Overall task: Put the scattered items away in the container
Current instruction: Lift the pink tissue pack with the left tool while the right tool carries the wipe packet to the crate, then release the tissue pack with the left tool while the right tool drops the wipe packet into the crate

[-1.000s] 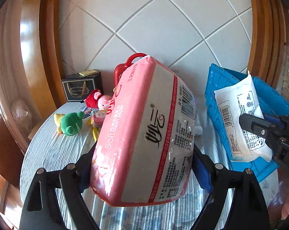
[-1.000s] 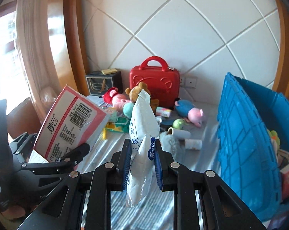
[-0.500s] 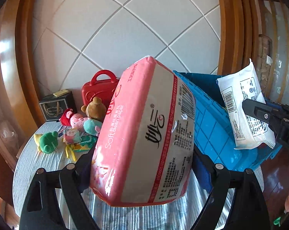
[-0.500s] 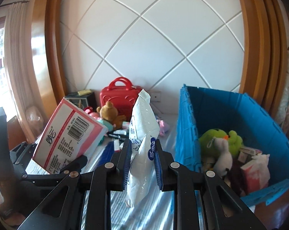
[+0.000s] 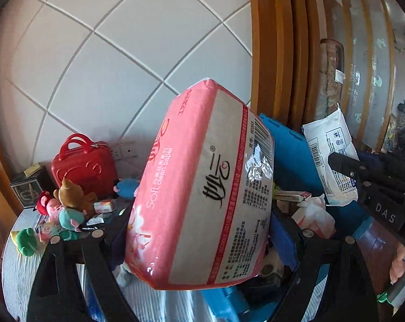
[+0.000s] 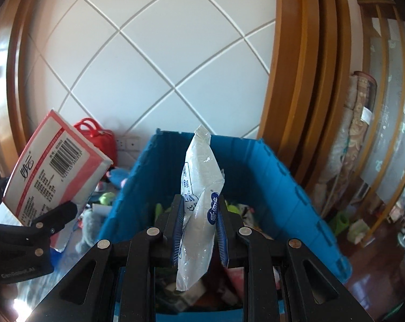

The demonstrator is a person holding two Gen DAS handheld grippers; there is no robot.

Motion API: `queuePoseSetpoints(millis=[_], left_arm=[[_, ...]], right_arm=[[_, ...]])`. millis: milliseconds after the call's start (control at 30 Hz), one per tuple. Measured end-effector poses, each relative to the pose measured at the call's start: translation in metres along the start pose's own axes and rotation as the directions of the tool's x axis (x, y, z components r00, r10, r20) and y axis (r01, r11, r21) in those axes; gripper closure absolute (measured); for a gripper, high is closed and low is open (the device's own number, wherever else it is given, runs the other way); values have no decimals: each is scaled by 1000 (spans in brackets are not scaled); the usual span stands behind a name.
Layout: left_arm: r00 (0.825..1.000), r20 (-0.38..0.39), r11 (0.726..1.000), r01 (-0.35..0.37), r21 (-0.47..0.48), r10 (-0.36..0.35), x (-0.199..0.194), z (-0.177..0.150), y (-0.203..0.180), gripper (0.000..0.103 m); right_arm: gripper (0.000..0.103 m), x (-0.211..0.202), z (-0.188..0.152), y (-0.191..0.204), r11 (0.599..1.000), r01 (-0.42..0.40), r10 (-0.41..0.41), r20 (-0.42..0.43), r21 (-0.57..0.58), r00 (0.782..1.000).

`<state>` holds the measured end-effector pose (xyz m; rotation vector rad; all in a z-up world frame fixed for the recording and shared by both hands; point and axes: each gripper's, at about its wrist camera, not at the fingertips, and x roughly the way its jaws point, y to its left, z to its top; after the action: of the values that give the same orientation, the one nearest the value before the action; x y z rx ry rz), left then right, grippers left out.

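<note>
My left gripper (image 5: 199, 230) is shut on a big pink tissue pack (image 5: 202, 187), held tilted over the near left corner of the blue crate (image 5: 288, 145). The pack also shows in the right wrist view (image 6: 52, 171). My right gripper (image 6: 199, 230) is shut on a white wet-wipes pouch (image 6: 199, 204), held upright above the open blue crate (image 6: 283, 187). The pouch (image 5: 328, 158) and the right gripper show at the right in the left wrist view. Several items lie inside the crate.
A red toy suitcase (image 5: 81, 163), a brown teddy (image 5: 70, 193), a green frog plush (image 5: 25, 241), other small toys and a dark box (image 5: 28, 190) lie on the grey striped table (image 5: 17, 273) by the tiled wall. A wooden frame (image 6: 296, 80) stands behind the crate.
Both grippers have swung right with their loads, from over the table to over the crate. Both grips are unchanged.
</note>
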<state>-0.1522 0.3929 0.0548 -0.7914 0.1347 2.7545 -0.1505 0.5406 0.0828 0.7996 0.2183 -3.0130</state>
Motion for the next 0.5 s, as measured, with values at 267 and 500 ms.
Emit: queuePoseSetpoints(millis=[267, 500], left_arm=[[955, -291, 998, 56, -20, -59, 103, 6, -98, 16], [915, -402, 999, 39, 24, -26, 137, -1, -143, 14]], right_arm=[[81, 81, -26, -96, 999, -18, 8, -207, -45, 978], [80, 117, -57, -136, 996, -69, 42, -344, -65, 938]])
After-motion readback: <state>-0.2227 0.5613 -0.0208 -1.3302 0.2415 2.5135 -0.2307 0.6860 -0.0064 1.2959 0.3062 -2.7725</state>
